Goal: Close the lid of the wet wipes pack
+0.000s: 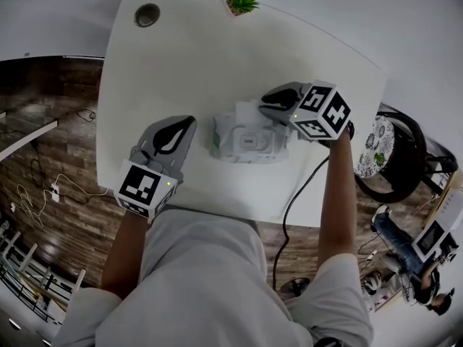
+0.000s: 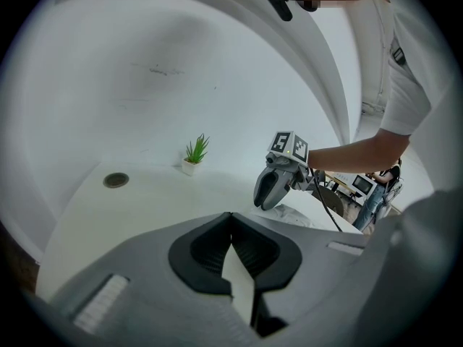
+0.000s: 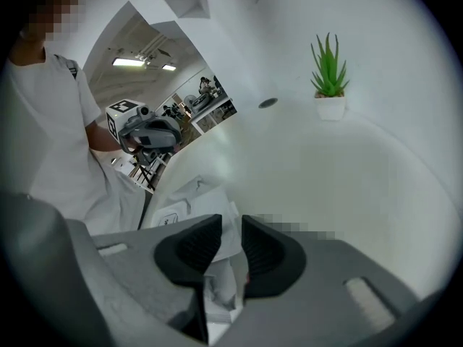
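Right claw (image 3: 231, 223) narrowly parted, pinching wet wipes pack (image 1: 249, 142).

I see the wet wipes pack (image 1: 226, 137) just right of centre in the head view, lying flat on the white table (image 1: 181, 63). It is a soft white pouch with crinkled film, and its long side runs left to right across the frame. The lid (image 1: 250, 142), a white rounded rectangle, sits in the middle of the top face and looks flat against it. I cannot tell whether it is snapped shut. In the right gripper view the pack fills the lower left, and its rumpled end sits between the jaws of the right gripper (image 3: 231, 226).
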`<state>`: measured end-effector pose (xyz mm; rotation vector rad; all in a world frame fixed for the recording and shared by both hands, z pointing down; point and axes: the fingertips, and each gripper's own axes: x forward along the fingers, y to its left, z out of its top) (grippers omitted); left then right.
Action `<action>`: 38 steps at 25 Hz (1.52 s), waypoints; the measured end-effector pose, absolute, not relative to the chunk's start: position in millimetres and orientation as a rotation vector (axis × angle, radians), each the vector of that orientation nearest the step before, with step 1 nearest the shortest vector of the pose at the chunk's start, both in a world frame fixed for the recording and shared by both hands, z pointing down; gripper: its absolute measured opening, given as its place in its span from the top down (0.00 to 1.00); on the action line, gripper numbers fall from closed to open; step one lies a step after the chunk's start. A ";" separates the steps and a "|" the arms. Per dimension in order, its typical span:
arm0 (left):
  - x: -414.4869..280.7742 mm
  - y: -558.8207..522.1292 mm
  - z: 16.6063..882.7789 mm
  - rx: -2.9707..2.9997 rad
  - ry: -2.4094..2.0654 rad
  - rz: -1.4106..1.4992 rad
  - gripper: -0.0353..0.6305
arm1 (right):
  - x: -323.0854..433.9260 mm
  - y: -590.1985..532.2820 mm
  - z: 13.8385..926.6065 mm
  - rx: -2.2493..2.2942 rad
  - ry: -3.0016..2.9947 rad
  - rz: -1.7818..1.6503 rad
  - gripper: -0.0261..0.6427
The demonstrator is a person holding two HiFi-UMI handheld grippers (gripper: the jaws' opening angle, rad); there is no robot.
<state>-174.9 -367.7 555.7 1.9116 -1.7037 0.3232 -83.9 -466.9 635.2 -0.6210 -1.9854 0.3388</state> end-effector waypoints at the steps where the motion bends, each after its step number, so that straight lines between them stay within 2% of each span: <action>1: -175.3 -368.0 555.5 1.911 -1.705 0.322 0.95 | -83.9 -466.3 634.2 -0.632 -1.977 0.329 0.82; 21: -156.7 -353.8 534.8 1.992 -1.691 0.308 0.95 | -59.6 -421.1 570.6 -0.634 -2.085 0.223 0.82; 38: -130.0 -334.9 529.2 2.049 -1.655 0.336 0.95 | -27.9 -369.2 590.8 -0.549 -2.126 0.309 0.82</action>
